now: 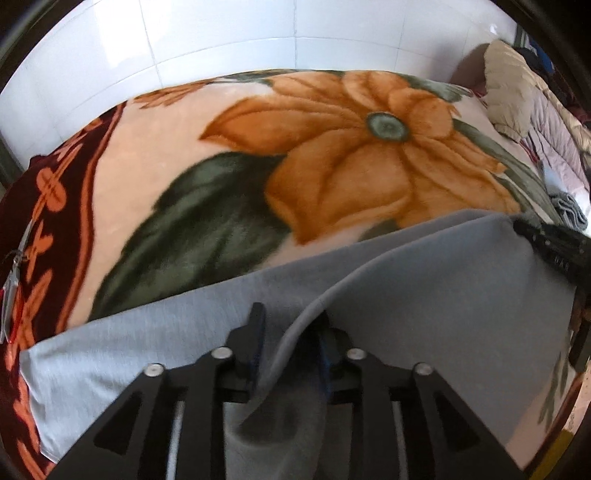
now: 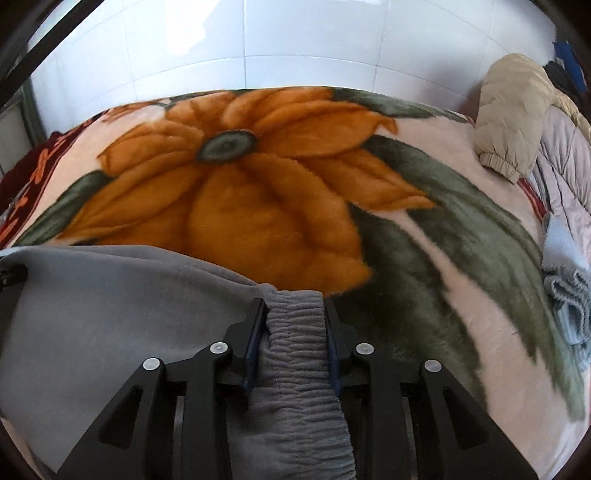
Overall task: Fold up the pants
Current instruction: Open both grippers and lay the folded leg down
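While both grippers straddle grey pants (image 1: 424, 295), a floral blanket (image 1: 184, 166) meets white tiles (image 1: 258, 33).

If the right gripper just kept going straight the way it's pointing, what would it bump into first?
Probably the flower-print blanket on the bed. The right gripper points down at it, with the grey pants' elastic waistband already between its fingers; how near the blanket lies is unclear.

White tiled wall (image 1: 258, 44); floral blanket (image 1: 332, 147)
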Demonstrator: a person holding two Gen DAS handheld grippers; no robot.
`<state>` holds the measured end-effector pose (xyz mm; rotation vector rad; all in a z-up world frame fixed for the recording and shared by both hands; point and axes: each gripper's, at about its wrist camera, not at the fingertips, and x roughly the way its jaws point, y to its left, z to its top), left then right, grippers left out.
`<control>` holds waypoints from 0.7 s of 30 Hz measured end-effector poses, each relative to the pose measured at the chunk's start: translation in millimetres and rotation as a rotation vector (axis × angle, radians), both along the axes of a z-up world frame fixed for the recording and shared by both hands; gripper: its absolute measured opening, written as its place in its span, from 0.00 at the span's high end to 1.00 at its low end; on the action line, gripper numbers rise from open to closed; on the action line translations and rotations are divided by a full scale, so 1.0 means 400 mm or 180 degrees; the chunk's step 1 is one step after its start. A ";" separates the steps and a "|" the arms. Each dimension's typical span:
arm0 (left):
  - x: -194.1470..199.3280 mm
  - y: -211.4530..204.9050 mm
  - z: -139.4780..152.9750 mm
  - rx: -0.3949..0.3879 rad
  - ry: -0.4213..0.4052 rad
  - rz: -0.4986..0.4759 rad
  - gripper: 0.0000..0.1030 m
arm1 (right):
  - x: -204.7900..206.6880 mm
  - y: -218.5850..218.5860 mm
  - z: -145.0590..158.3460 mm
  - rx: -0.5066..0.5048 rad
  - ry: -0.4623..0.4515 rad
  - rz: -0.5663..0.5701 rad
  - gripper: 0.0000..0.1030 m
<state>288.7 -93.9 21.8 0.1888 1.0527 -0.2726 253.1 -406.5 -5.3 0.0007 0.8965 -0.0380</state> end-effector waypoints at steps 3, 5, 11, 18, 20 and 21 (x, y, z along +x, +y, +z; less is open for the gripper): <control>0.003 0.024 -0.002 -0.0108 0.0025 0.0086 0.50 | 0.000 -0.010 -0.001 0.0098 0.0012 -0.0071 0.67; -0.003 0.044 0.010 -0.0202 0.0040 0.0101 0.45 | 0.005 -0.010 0.002 0.0084 0.0053 -0.0088 0.62; -0.047 0.113 0.075 -0.0286 -0.0022 0.0171 0.38 | -0.001 -0.010 0.032 0.0093 0.0063 -0.0219 0.60; -0.116 0.234 0.140 -0.0192 -0.0097 0.0323 0.37 | -0.059 0.027 0.113 0.0050 -0.0059 -0.0213 0.53; -0.142 0.280 0.152 -0.0171 -0.0101 0.0389 0.37 | -0.077 0.054 0.136 0.0037 -0.0071 -0.0144 0.53; -0.153 0.298 0.155 -0.0161 -0.0104 0.0421 0.37 | -0.087 0.069 0.146 0.0057 -0.0063 -0.0095 0.53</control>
